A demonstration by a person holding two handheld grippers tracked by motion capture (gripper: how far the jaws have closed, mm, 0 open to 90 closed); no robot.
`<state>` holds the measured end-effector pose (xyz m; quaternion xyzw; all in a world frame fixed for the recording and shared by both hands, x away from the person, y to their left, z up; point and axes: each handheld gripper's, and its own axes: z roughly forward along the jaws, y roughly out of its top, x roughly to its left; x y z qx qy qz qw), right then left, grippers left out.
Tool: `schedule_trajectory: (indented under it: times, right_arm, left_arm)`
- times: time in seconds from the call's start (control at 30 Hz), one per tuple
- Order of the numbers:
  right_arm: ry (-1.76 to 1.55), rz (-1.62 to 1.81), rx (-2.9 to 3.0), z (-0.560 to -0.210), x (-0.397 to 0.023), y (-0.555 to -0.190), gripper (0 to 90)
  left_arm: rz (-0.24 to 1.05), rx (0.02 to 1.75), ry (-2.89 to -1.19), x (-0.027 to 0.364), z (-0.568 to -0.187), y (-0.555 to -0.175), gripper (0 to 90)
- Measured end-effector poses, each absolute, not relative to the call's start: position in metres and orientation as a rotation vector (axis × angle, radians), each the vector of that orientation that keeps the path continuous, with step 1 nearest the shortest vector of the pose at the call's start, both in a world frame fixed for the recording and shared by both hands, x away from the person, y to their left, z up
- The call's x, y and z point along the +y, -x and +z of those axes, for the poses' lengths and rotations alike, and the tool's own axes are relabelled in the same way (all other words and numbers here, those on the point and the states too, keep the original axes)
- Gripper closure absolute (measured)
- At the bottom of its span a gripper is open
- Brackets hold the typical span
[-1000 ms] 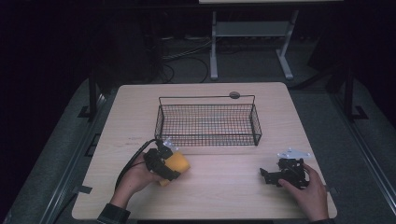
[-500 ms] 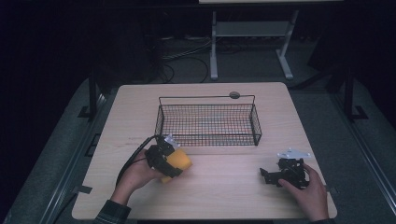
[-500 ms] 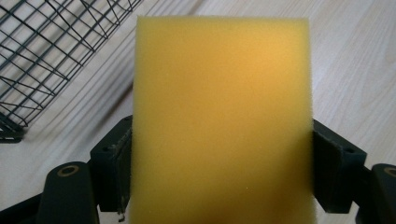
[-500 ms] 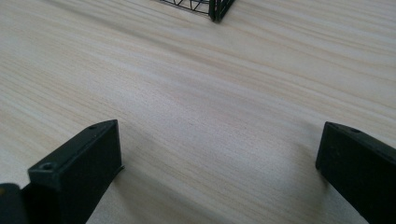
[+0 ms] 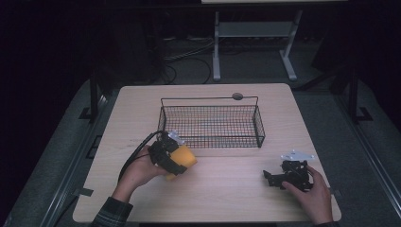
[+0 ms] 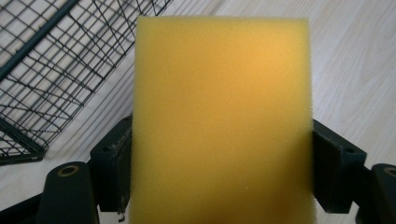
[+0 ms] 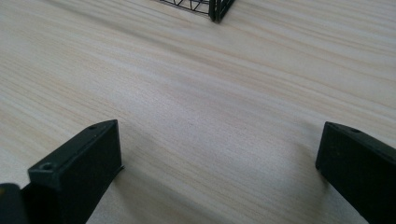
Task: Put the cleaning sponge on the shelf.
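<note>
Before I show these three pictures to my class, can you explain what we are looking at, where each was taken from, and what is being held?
A person sits at a wooden table, holding a hand tool with two black jaws, a gripper, in each hand. One picture looks down from above; the other two come from cameras riding on the grippers. The left gripper clamps a yellow sponge between its jaws, near a wire basket. The right gripper rests by the table's right edge, jaws wide apart over bare wood, holding nothing.
</note>
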<state>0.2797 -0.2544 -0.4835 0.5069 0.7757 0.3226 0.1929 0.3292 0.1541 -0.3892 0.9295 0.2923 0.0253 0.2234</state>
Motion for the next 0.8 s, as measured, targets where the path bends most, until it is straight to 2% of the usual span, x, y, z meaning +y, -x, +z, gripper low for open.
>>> schedule_trajectory:
  times: [0.8]
  right_arm:
    - [-1.419,0.904,2.177,-0.484,-0.255,-0.280,0.0]
  left_arm:
    - [0.076,0.774,-2.543,0.144,-0.358,-0.350,22.3]
